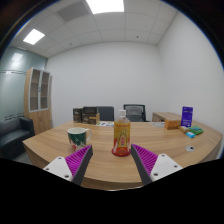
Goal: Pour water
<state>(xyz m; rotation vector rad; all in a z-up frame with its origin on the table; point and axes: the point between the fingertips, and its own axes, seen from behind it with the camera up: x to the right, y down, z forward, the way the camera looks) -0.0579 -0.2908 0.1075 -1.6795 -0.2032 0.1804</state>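
A bottle (pixel 122 136) with an orange-red label and pale cap stands upright on the wooden table (pixel 110 172), just ahead of my fingers and centred between them. A green-and-white cup (pixel 78 137) stands to its left, ahead of the left finger. My gripper (pixel 113 160) is open, its purple pads (pixel 80 160) wide apart, with bare tabletop between them. Nothing is held.
A purple box (pixel 186 116), an orange box (pixel 172 123) and a green item (pixel 193 131) sit at the table's far right. Black chairs (pixel 134 112) line the far side. A wooden cabinet (pixel 39 98) stands at the left wall.
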